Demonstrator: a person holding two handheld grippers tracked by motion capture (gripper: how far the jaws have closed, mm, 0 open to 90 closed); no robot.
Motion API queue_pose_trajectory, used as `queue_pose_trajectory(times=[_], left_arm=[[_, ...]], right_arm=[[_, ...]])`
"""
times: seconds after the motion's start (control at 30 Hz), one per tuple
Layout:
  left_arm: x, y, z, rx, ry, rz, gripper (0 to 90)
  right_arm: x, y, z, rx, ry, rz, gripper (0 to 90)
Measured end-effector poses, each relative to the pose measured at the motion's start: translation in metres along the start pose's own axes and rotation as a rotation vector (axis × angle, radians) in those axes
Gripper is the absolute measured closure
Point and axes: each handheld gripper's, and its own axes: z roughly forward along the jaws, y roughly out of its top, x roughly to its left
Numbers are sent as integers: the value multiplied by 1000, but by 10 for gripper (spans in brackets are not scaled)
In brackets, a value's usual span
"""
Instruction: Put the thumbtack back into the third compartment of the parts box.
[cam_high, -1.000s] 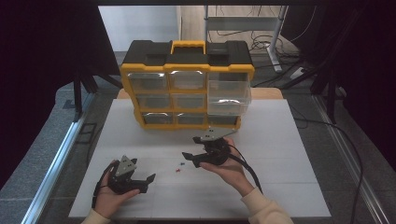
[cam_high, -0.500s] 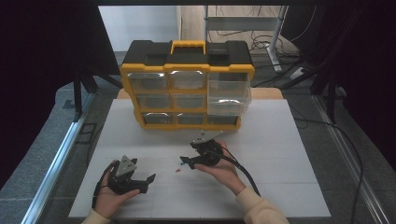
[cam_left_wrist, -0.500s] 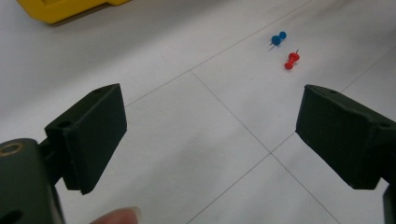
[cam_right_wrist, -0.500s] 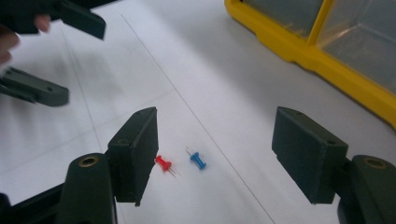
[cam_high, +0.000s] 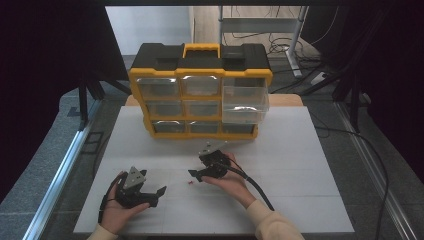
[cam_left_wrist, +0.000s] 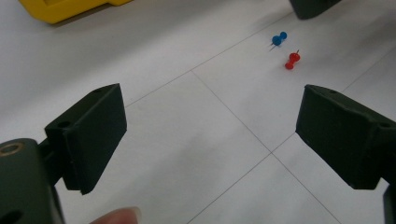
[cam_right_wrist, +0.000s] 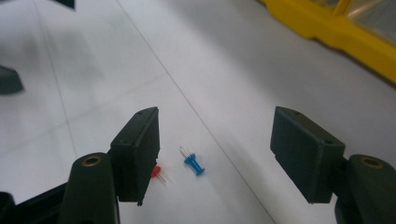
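High view: right gripper (cam_high: 196, 174) sits low centre of frame, jaws apart w/ nothing in them, tips just left of a tiny red speck on the white table (cam_high: 310, 200). Left gripper (cam_high: 156, 195) rests lower left, also spread and empty. Yellow drawer organizer (cam_high: 200, 95) stands upper centre, well apart from both.

Left gripper view: jaws wide, bare table between. Blue pushpin (cam_left_wrist: 279, 38) and red pushpin (cam_left_wrist: 292, 60) lie upper right, just beside each other, not touching, needles pointing up-right.

Right gripper view: blue pushpin (cam_right_wrist: 193, 164) lies lower centre between the released jaws, nearer the left one, needle toward upper left. Red pushpin (cam_right_wrist: 158, 173) is half hidden behind the left jaw's lower edge; can't tell if it touches.

Handling, my guess: pins are v. light, hard plastic, smooth, so apt to skid or flip if nudged. Needle is sharp and thin, poor to pinch. Best hold = across the waisted plastic head, pads square on it, closing gently, taking blue alone so red isn't knocked
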Motion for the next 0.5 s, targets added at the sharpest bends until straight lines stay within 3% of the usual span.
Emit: queue_pose_trajectory(times=[0.23, 0.27, 0.5], left_arm=[[0, 0, 0, 3, 1, 2, 92], [0, 0, 0, 3, 1, 2, 93], [0, 0, 0, 3, 0, 1, 93]], right_arm=[[1, -5, 13, 38, -5, -10, 363], [3, -5, 14, 46, -5, 8, 370], [4, -8, 17, 74, -25, -32, 447]])
